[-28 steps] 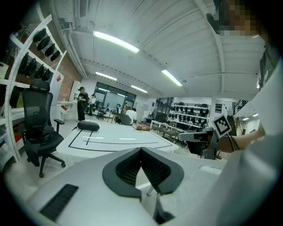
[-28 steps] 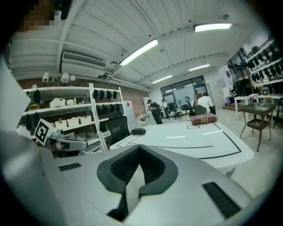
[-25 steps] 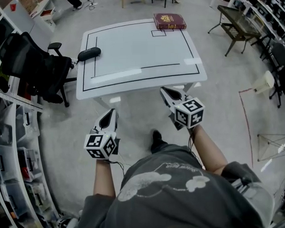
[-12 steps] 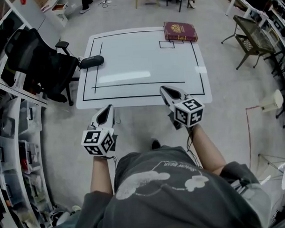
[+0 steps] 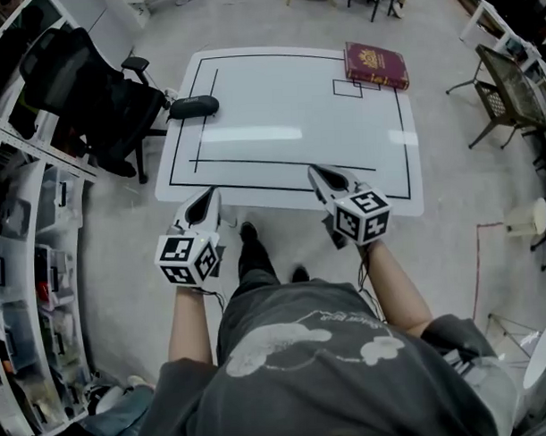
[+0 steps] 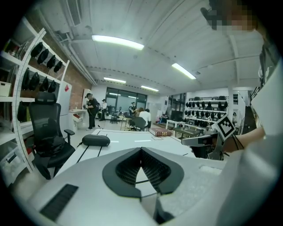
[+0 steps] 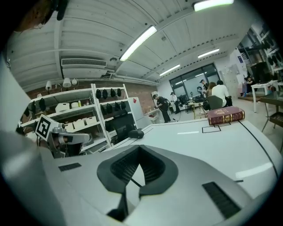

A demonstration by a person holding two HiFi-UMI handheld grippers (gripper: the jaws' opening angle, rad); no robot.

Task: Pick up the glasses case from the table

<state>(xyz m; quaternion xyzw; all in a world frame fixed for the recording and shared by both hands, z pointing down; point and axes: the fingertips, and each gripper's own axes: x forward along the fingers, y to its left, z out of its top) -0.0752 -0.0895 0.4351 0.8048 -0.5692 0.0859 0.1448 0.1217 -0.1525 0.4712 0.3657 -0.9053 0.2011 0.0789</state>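
Note:
The black glasses case [image 5: 194,106] lies on the left edge of the white table [image 5: 287,114], far from both grippers. In the left gripper view the case [image 6: 96,140] shows ahead and to the left; in the right gripper view the same case [image 7: 135,133] is small and distant. My left gripper [image 5: 208,193] is shut and empty, just short of the table's near edge. My right gripper [image 5: 316,171] is over the near edge, its jaws shut with nothing between them.
A dark red book [image 5: 376,65] lies at the table's far right corner. A black office chair [image 5: 90,94] stands close to the table's left side, beside the case. Shelving [image 5: 24,266] runs along the left. A side table [image 5: 510,88] stands at the right.
The person has stepped toward the table, and both shut grippers have come forward to its near edge. The case and book lie as before.

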